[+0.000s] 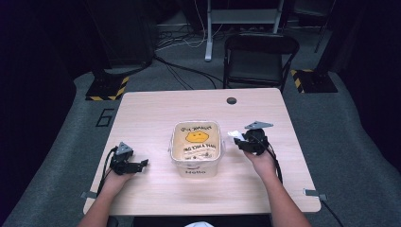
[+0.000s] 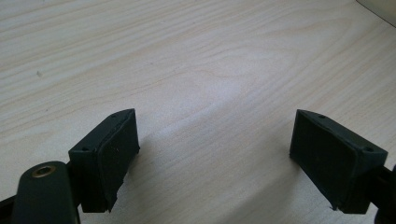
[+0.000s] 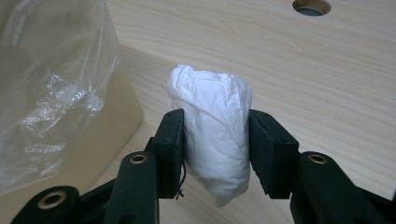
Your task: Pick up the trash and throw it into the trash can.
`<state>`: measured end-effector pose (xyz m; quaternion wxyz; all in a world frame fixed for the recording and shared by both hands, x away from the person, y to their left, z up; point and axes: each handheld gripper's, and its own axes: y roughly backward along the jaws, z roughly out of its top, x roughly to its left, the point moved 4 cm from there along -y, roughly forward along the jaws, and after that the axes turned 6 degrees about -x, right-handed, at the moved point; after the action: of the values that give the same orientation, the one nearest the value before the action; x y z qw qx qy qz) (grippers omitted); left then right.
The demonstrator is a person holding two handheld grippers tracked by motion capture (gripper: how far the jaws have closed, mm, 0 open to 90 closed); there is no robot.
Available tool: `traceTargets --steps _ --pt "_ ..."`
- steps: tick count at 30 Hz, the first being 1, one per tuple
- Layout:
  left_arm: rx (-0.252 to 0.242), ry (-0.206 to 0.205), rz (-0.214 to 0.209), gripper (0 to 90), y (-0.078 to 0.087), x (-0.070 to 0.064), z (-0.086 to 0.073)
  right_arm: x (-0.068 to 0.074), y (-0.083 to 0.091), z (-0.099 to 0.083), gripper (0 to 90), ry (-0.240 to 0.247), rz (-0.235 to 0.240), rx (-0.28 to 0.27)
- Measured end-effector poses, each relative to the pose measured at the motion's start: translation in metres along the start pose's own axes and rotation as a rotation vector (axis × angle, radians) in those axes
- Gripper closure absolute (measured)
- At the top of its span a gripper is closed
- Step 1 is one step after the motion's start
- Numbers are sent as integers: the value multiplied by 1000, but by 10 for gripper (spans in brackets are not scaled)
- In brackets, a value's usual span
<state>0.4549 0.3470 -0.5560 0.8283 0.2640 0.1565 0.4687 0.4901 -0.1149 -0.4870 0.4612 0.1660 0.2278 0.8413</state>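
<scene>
"Hello" on the bin's [image 1: 196, 163] front, "6" marked on the floor [image 1: 104, 117]

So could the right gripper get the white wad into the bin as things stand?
Probably yes. The right gripper, shut on the white wad, sits just beside the bin, whose bag-lined top looks open with nothing between them.

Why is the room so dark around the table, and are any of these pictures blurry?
High view: light falls on the table, the floor beyond is dim. Left gripper view: the open left claw casts soft shadows on sharp wood grain. Right gripper view: the white wad in the right claw is sharp; the plastic liner is blurred, with glare.
</scene>
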Motion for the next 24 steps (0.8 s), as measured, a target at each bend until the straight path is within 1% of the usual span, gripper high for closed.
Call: traceTargets --steps 3,8,13,15,20,24 --pt "1 -1 0 155 0 0 0 0 5 5 569 9 -3 -12" --pt "1 -1 0 155 0 0 0 -1 13 12 570 2 -2 -35" --pt "1 -2 0 155 0 0 0 -2 19 20 571 14 -9 -38" --pt "1 -1 0 156 0 0 0 -1 23 24 572 22 -17 -49" --pt "1 -1 -1 155 0 0 0 6 37 39 572 50 -12 -84" --pt "1 -1 -1 155 0 0 0 11 46 51 572 58 9 -110"
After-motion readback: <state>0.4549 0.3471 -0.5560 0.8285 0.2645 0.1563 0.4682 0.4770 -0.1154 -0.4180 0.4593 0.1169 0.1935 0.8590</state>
